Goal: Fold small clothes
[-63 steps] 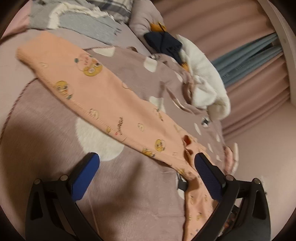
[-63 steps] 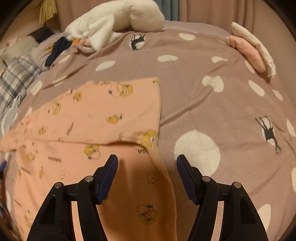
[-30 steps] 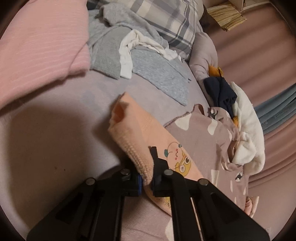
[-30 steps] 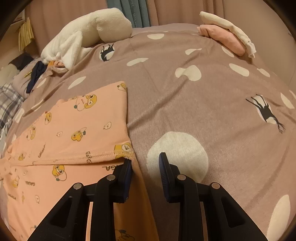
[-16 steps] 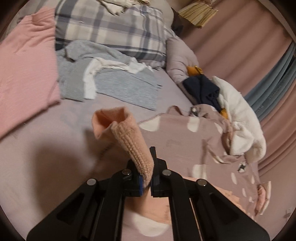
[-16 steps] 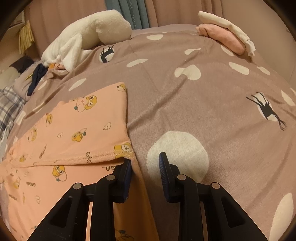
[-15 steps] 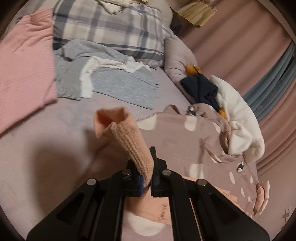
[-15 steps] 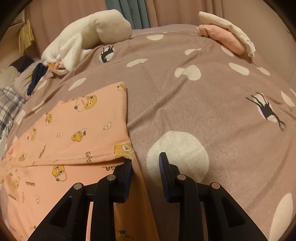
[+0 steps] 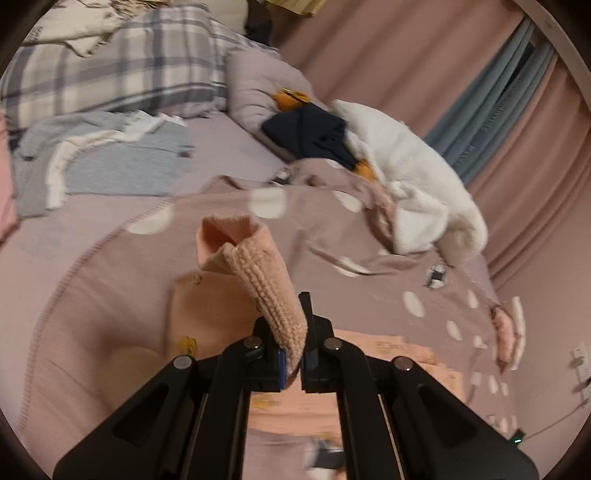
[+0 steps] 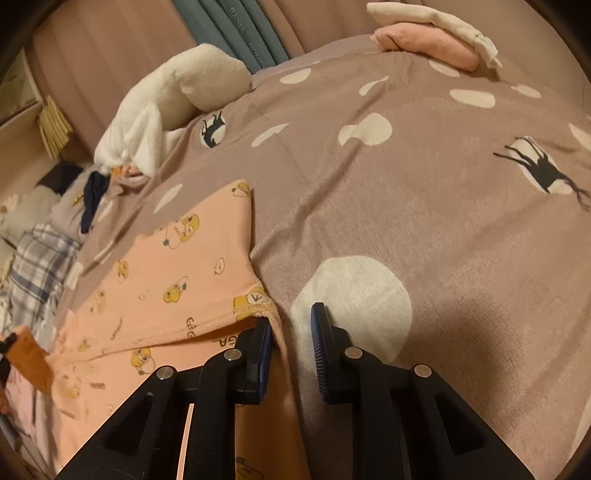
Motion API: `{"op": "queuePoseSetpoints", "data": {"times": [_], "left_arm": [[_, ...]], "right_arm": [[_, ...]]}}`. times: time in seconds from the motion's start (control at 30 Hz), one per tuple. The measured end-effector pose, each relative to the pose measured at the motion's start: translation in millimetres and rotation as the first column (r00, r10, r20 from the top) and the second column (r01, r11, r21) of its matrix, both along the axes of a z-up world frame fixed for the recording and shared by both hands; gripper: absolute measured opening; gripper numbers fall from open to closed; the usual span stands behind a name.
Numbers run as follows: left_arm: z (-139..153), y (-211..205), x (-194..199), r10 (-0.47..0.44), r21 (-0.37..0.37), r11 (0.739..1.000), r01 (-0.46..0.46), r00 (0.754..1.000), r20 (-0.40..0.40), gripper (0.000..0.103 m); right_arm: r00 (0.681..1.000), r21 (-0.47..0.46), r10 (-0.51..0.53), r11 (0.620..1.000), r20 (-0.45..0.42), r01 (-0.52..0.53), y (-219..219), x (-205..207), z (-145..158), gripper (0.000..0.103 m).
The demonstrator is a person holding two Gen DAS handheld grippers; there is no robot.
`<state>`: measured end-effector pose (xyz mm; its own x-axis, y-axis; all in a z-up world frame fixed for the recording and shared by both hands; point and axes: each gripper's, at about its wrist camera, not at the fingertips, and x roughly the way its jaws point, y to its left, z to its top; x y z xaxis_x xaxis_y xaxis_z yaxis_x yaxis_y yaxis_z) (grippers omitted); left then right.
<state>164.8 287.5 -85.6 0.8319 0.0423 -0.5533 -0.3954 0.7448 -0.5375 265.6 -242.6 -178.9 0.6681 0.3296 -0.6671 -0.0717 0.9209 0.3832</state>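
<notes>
Letters printed on the peach garment (image 10: 177,280) are reading "GA.." just beside the right tongs (image 10: 290,341), with a partial "Gre" along the stitched hem above; the rest of the print is small yellow cartoon characters, and the lettering woven into the teal curtain (image 10: 236,33) is too blurred to make out. The left tongs (image 9: 293,354) are clamping tight on the ribbed cuff (image 9: 269,291) of the garment, lifting it clear so that the cuff is standing up tilted above the bed while the rest of the peach cloth is trailing down to the blanket below. The right tongs are sitting low on the bed with their jaws a narrow gap apart; the left pad is touching the garment's edge near the hem corner, and whether cloth is pinched between them I cannot tell. The garment is lying spread over a mauve blanket (image 10: 424,192) dotted with cream spots and black deer figures. A white fleece piece (image 9: 417,177) is lying crumpled beside a navy item (image 9: 314,133), a plaid pillow (image 9: 110,70) and a grey garment (image 9: 110,162) are lying further back, and a folded pink-and-cream stack (image 10: 432,37) is resting at the far edge, against pink curtains (image 9: 406,62).
</notes>
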Motion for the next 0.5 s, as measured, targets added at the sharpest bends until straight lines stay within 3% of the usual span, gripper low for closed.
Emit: {"op": "queuePoseSetpoints", "data": {"times": [0.27, 0.5], "left_arm": [[20, -54, 28, -0.064, 0.026, 0.998, 0.063, 0.998, 0.021, 0.004], [38, -120, 56, -0.149, 0.018, 0.989, 0.148, 0.987, 0.060, 0.004]], "right_arm": [[1.000, 0.165, 0.023, 0.986, -0.002, -0.022, -15, 0, -8, 0.020], [1.000, 0.173, 0.031, 0.985, 0.002, -0.031, -14, 0, -8, 0.020]]}}
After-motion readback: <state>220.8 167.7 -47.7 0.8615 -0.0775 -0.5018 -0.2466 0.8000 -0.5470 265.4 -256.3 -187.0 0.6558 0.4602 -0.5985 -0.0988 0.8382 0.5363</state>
